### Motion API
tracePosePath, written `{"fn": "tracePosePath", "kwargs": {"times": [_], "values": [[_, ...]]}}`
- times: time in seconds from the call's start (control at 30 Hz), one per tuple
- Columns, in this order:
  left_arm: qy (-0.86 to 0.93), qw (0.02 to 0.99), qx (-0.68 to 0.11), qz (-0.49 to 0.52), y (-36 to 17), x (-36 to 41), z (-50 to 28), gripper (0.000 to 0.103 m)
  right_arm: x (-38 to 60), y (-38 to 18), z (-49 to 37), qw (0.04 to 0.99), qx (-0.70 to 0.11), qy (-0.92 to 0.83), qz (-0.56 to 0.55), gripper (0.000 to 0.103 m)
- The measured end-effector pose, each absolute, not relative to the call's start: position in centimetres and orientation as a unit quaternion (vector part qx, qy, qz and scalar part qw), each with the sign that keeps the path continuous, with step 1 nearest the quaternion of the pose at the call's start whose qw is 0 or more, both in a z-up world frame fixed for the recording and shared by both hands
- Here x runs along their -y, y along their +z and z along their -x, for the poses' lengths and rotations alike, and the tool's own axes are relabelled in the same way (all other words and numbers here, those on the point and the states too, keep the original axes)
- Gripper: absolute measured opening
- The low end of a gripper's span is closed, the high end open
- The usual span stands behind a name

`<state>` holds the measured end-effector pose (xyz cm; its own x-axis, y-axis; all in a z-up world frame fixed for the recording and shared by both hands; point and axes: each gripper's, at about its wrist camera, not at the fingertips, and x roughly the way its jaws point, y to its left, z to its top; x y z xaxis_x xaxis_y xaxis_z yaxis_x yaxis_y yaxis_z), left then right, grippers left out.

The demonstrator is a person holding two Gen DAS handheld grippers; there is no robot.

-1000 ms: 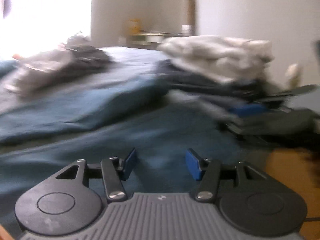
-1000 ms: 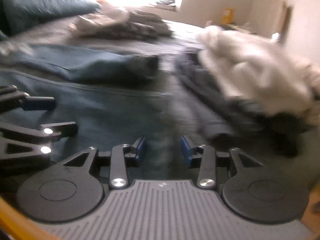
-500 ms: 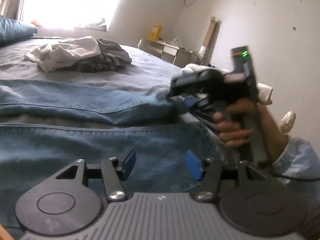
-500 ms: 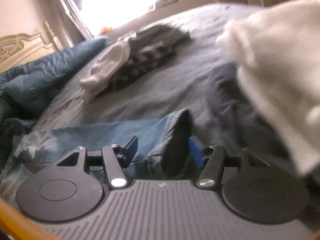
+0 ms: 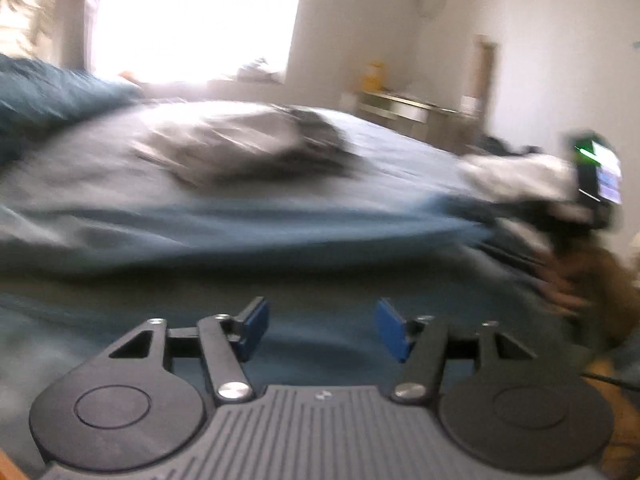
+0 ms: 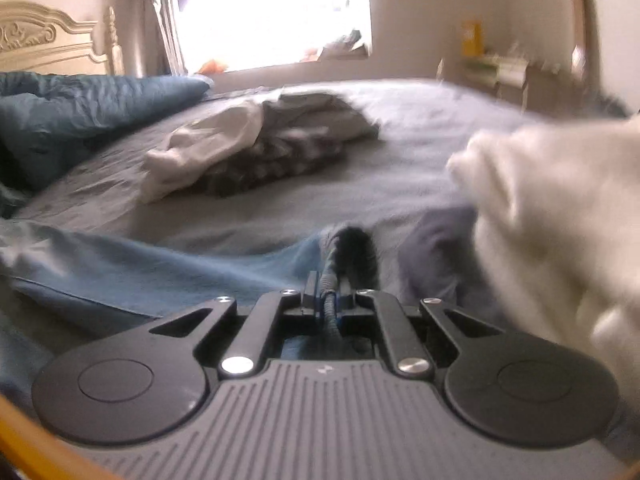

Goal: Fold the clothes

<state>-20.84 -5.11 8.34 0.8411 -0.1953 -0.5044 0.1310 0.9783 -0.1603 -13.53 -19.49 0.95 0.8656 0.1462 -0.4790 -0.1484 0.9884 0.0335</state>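
On bed (image 6: 400, 128) | right gripper (image 6: 329, 304) tilted down, pinching jeans (image 6: 160, 268) | left gripper (image 5: 318, 326) jaws opening, empty

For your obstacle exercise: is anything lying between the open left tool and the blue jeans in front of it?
Nothing visible. The left tool, jaws opening and empty, hovers directly over the blue jeans; the right tool already pinches their hem.

The left gripper (image 5: 318, 328) points slightly downward, its jaws opening with nothing between them. The right gripper (image 6: 329, 304) is clamped on a denim hem (image 6: 352, 252) at twelve o'clock.
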Motion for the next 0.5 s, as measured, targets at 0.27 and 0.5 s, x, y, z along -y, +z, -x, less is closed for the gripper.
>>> {"fn": "tracePosePath", "kwargs": {"times": [0.27,0.5], "values": [[0.010,0.837,-0.269,0.476,2.0,-14.7,14.9,0.083,21.2,1.3,12.5,0.967,-0.250,0.055,-0.009,0.006],[0.018,0.788,-0.281,0.548,0.7,-16.9,12.4,0.004,20.2,1.3,11.9,0.971,-0.232,0.041,0.039,0.006]]}}
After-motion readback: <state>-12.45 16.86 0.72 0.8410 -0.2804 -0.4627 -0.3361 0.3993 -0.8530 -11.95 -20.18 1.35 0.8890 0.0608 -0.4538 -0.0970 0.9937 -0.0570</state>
